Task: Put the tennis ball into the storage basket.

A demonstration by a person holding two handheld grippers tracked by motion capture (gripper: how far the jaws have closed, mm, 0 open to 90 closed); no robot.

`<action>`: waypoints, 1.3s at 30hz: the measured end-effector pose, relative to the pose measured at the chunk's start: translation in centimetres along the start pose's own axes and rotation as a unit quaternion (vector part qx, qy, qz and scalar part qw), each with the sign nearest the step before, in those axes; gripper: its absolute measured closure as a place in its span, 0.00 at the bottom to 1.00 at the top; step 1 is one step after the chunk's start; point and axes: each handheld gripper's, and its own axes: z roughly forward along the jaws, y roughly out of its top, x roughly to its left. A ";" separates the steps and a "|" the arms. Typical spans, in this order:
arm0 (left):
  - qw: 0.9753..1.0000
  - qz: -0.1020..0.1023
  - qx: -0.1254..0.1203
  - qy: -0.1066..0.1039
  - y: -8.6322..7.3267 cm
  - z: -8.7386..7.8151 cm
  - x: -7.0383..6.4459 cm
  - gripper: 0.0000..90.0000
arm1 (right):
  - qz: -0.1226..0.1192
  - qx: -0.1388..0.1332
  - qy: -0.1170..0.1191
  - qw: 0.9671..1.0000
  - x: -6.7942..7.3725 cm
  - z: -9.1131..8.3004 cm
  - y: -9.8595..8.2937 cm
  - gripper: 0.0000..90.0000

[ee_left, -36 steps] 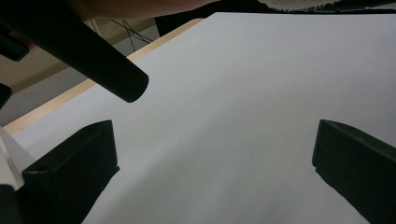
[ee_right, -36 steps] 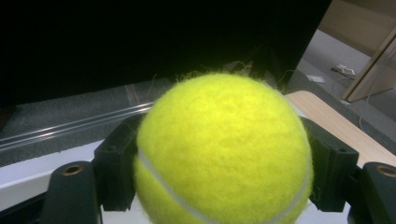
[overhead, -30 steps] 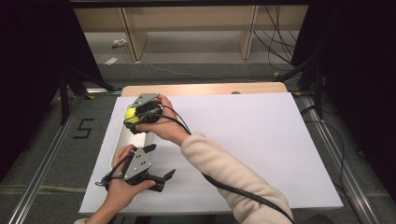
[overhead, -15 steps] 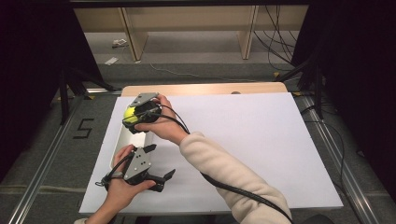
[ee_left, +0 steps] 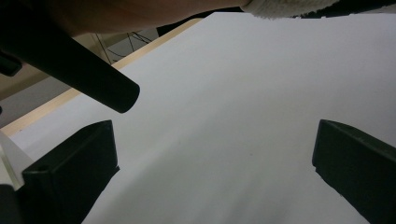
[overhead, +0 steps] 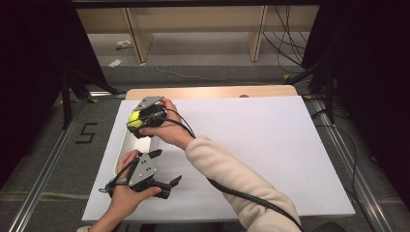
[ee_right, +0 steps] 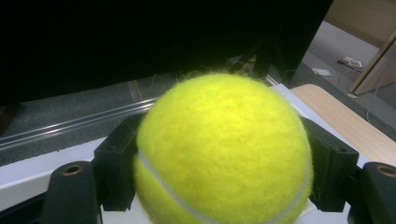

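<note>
Far left of the high view there's a white tray (overhead: 126, 145) sitting on the table (overhead: 270, 145), right along its left edge. Left gripper (overhead: 167, 184) is down near the front edge, just below the tray's near end, held in the left hand (overhead: 126, 195) w/ the grey plate on top. Its fingers (ee_left: 70, 177) are spread wide w/ nothing between them, just bare white table surface in the left gripper view.

A bit further right and up, the right gripper (overhead: 133, 121) hangs over the far end of the tray, right hand (overhead: 167, 128) wrapped round it, cream sleeve (overhead: 232, 183) running back to the bottom of the frame. It's pinching a yellow tennis ball (ee_right: 224, 149); fingers (ee_right: 116, 168) pressed against both sides of it. Ball's up off the table, above the tray. Can't tell if there's anything in the tray.
</note>
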 end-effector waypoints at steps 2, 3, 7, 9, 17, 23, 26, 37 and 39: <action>1.000 0.000 0.000 -0.001 0.0 0.0 0.0 0.00 | 0.001 0.000 0.000 1.000 -0.1 0.1 0.0 0.29; 1.000 0.000 0.000 -0.001 0.0 0.0 0.0 0.00 | 0.002 0.000 0.001 1.000 -0.1 0.2 0.0 0.29; 1.000 0.000 0.000 -0.001 0.0 0.0 -0.1 0.00 | 0.002 0.005 0.004 1.000 0.1 0.4 -0.2 0.29; 1.000 -0.001 0.000 -0.001 0.0 0.0 -0.1 0.00 | 0.001 0.006 0.006 1.000 0.1 0.6 -0.3 0.29; 1.000 0.001 0.001 -0.003 0.0 0.1 -0.1 0.00 | -0.002 0.014 0.015 1.000 0.5 1.0 -0.4 0.29; 1.000 -0.002 0.000 0.000 0.0 0.0 -0.1 0.00 | -0.002 0.018 0.020 1.000 0.7 1.3 -0.5 0.29; 1.000 -0.002 0.000 -0.001 0.0 0.0 -0.1 0.00 | -0.004 0.024 0.025 0.999 0.7 1.5 -0.6 0.29; 1.000 0.005 0.002 0.000 0.0 0.0 -0.1 0.00 | -0.002 0.030 0.029 0.999 0.9 2.0 -1.0 0.29; 1.000 0.005 0.002 0.000 0.0 0.0 -0.1 0.00 | -0.002 0.033 0.030 0.999 0.9 2.1 -1.0 0.29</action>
